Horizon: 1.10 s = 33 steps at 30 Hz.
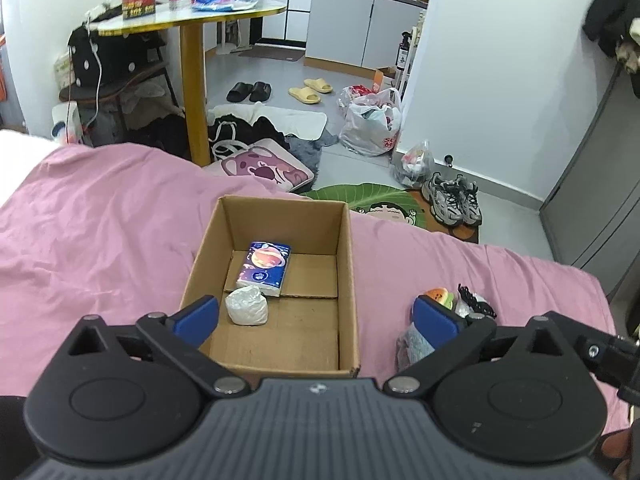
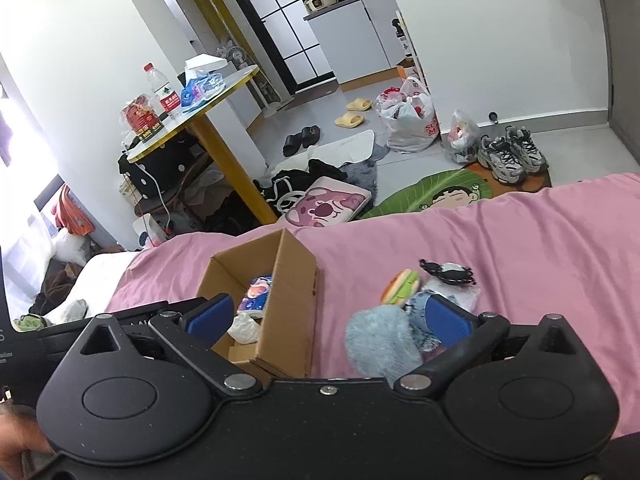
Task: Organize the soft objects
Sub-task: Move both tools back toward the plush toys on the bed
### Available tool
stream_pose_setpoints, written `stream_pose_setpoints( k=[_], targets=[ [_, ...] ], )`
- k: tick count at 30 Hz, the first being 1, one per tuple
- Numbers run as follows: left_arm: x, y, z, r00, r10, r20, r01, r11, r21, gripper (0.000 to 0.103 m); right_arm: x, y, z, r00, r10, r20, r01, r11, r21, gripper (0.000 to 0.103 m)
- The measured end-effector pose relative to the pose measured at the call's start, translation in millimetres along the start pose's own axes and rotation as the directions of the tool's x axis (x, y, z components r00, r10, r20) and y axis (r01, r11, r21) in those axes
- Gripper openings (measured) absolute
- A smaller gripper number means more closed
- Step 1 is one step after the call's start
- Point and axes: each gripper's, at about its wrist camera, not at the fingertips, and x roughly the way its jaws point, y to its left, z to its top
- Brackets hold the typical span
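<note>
An open cardboard box (image 1: 344, 240) sits on the pink bed sheet (image 1: 100, 220). Inside it lie a blue tissue pack (image 1: 264, 262) and a white crumpled ball (image 1: 247, 305). My left gripper (image 1: 316, 314) is open and empty, just above the box's near edge. To the box's right lies a pile: a burger plush (image 2: 400, 286), a black-and-white item (image 2: 450, 272) and a fluffy blue-grey piece (image 2: 380, 340). My right gripper (image 2: 328, 316) is open and empty, between the box (image 2: 296, 280) and the pile, with its right finger over the pile.
The bed's far edge drops to a floor with a pink cushion (image 2: 324, 206), a green mat (image 2: 436, 190), sneakers (image 2: 510, 154), bags and slippers. A yellow-legged round table (image 1: 192, 20) with a bottle and tissues stands beyond the bed on the left.
</note>
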Motion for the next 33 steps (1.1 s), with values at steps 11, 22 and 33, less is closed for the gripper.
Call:
stream_pose_setpoints(
  k=[11, 22, 33],
  targets=[
    [-4, -29, -15, 1.000, -0.018, -0.005, 0.018, 1.000, 0.019, 0.103, -19, -35, -6, 1.000, -0.021, -0.008, 0.022, 0.999, 0.040, 0.103],
    [-1, -49, -23, 0.999, -0.012, -0.034, 0.012, 1.000, 0.000, 0.103, -24, -68, -12, 0.999, -0.018, -0.029, 0.020, 0.996, 0.091, 0.103],
    [16, -71, -35, 0.999, -0.019, -0.043, 0.021, 0.999, 0.050, 0.101, 5, -98, -16, 0.995, -0.011, -0.103, 0.033, 0.978, 0.208, 0.098]
  ],
)
